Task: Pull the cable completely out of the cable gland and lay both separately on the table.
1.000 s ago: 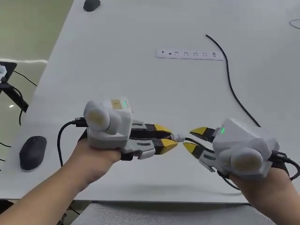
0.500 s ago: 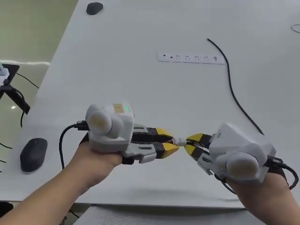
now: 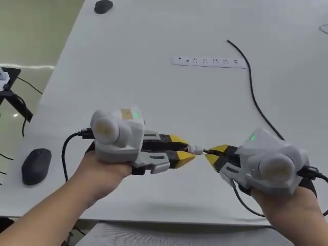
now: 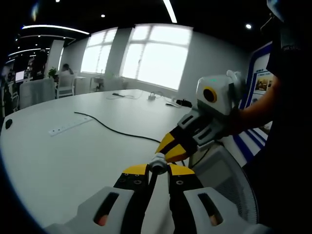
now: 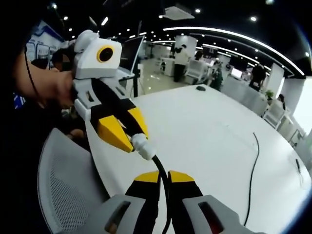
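Observation:
A small white cable gland [image 3: 196, 150] hangs over the table's near edge, and my left gripper [image 3: 188, 152] is shut on it. In the left gripper view the gland [image 4: 157, 162] sits between the yellow tips of that gripper [image 4: 157, 170]. A thin black cable [image 3: 205, 151] comes out of the gland to the right, and my right gripper [image 3: 210, 154] is shut on it a short way from the gland. In the right gripper view the cable [image 5: 159, 165] runs from the gland [image 5: 141, 145] down between that gripper's [image 5: 163, 176] tips. The two grippers face each other, almost tip to tip.
A white power strip [image 3: 207, 61] lies mid-table, with its black cord [image 3: 253, 97] curving toward the right. One dark mouse [image 3: 36, 165] rests at the near left edge, another mouse [image 3: 103, 6] at the far left. A grey mesh chair [image 5: 63, 185] is below the grippers.
The right gripper, open a second ago, has moved in toward the gland and shut on the cable. The left gripper has kept its hold and hardly moved.

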